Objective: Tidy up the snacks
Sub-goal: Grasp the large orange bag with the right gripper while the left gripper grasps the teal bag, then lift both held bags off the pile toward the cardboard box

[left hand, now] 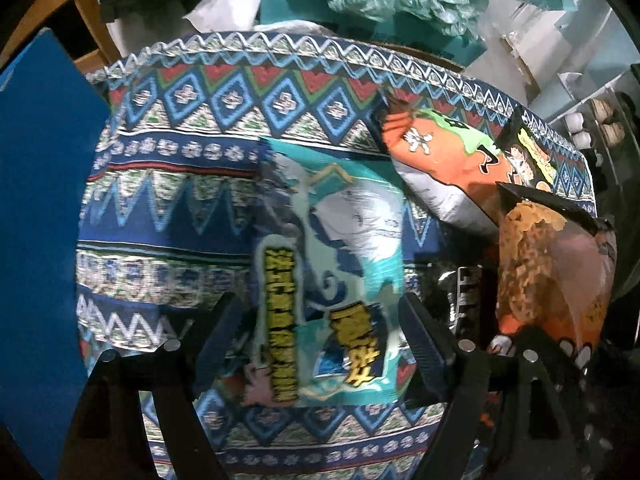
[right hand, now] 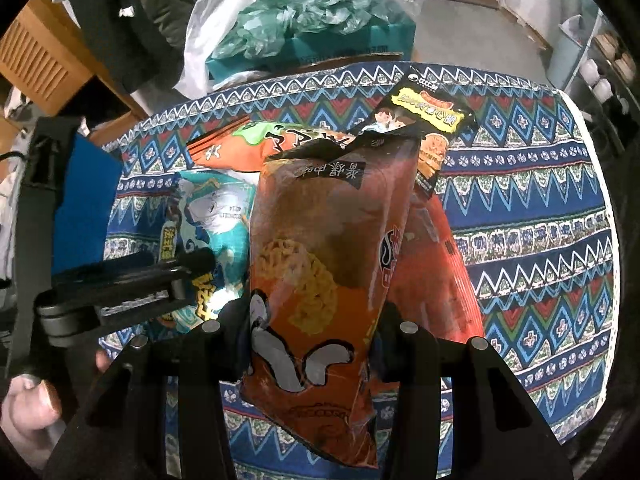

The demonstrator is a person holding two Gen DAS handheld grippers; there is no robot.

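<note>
Patterned cloth (right hand: pixel 532 216) in blue, red and white zigzags covers the table, and the snack packets lie bunched toward its middle. The right gripper (right hand: pixel 316 332) has its two black fingers pressed in on the lower part of an orange noodle packet (right hand: pixel 320 248), holding it up off the cloth with its dark top edge pointing away. Under and just behind that packet lies a red-orange packet (right hand: pixel 436 276), and beyond it a black packet with a yellow label (right hand: pixel 432 120), both resting on the cloth. Another orange packet with a green splash (right hand: pixel 240 148) lies further left, touching the pile.

The left gripper (left hand: pixel 316 340) has its fingers spread wide, one on each side of a teal packet (left hand: pixel 332 248) that lies flat on the cloth; the fingers stand at its edges but I cannot tell whether they touch it. From the left wrist view the held noodle packet (left hand: pixel 552 264) hangs just to the right of the teal one.

At the far edge of the table sits a teal box (right hand: pixel 352 46) stuffed with crumpled green plastic bags (right hand: pixel 304 12). A blue board (left hand: pixel 36 240) stands at the left.
</note>
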